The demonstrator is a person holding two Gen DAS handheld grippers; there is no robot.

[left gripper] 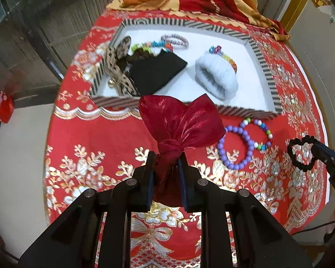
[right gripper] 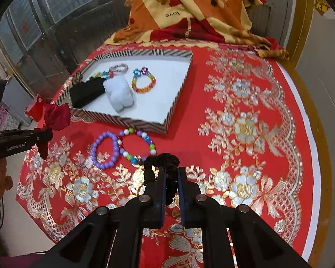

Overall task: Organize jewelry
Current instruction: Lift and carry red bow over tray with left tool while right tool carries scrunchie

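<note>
The left gripper (left gripper: 166,167) pinches the red bow (left gripper: 178,122) at its knot, the right gripper (right gripper: 171,178) a black scrunchie (right gripper: 161,162) — each should clear the tray (left gripper: 265,67) rim before release.

Shiny dark-red cloth bow (left gripper: 178,125); glossy purple plastic bead bracelet (left gripper: 234,147); matt black fabric scrunchie (right gripper: 161,163); fluffy white fur cuff (left gripper: 216,73); red gold-embroidered tablecloth (right gripper: 234,134).

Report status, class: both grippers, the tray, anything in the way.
Left gripper shut on red bow. Right gripper shut on black scrunchie. Tray ahead, part filled. Two bead bracelets lie before it.
</note>
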